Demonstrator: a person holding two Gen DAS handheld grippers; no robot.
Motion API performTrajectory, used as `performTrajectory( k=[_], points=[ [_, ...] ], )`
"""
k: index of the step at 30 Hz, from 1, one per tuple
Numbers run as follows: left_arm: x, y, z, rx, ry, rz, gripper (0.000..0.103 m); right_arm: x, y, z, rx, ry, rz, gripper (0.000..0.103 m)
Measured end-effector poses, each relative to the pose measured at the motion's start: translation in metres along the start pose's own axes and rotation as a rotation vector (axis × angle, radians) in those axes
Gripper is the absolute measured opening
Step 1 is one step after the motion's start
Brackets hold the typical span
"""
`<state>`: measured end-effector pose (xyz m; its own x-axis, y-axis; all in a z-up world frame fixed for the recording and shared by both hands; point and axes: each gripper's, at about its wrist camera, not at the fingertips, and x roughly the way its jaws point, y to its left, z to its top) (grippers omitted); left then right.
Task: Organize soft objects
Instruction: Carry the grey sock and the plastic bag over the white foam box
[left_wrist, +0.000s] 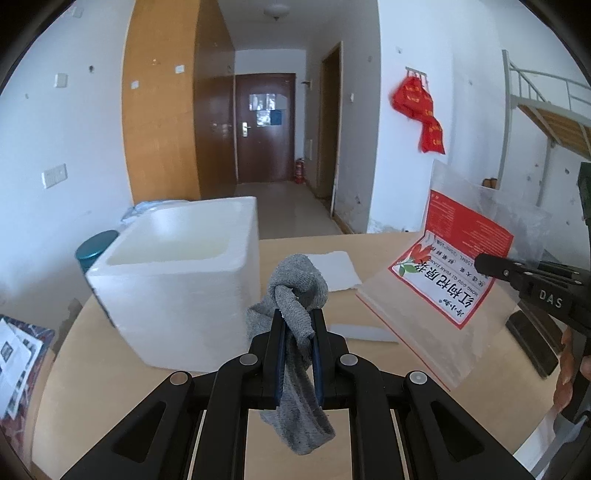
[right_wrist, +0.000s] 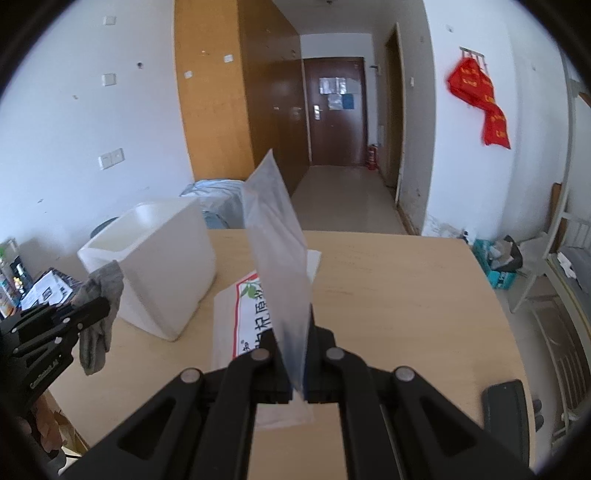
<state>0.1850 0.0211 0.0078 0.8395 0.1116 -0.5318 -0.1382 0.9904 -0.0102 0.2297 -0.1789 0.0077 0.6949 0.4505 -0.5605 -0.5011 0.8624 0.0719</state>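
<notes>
My left gripper (left_wrist: 296, 318) is shut on a grey sock (left_wrist: 295, 284), which bunches above the fingers and hangs down below them over the wooden table (left_wrist: 110, 350). A white foam box (left_wrist: 177, 266) with an open top stands just left of the sock. To the right, my right gripper (right_wrist: 295, 332) is shut on the edge of a clear zip bag (right_wrist: 277, 229) with a red and white label (left_wrist: 443, 273). The bag is lifted off the table and stands on edge. In the right wrist view the left gripper (right_wrist: 105, 306) and the sock (right_wrist: 107, 284) show at the left, beside the foam box (right_wrist: 166, 258).
A white paper sheet (left_wrist: 332, 269) lies on the table behind the sock, and a pale flat strip (left_wrist: 362, 332) lies under the bag. A black object (right_wrist: 506, 410) rests near the table's right edge. A teal-lidded container (left_wrist: 96, 249) stands behind the box. Printed papers (left_wrist: 18, 350) lie at the left.
</notes>
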Motion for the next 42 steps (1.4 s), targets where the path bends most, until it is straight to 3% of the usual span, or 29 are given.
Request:
performTrajectory(
  k=[24,42],
  points=[
    [-0.045,0.064,-0.016,-0.097,-0.034,0.149,0.013,0.001,0.072,0.005,-0.100,-0.012,0.204,0.005],
    [-0.052,0.070,-0.003,-0.090,-0.067,0.146,0.013,-0.008,0.082,0.026,-0.122,-0.053,0.217,0.005]
  ],
)
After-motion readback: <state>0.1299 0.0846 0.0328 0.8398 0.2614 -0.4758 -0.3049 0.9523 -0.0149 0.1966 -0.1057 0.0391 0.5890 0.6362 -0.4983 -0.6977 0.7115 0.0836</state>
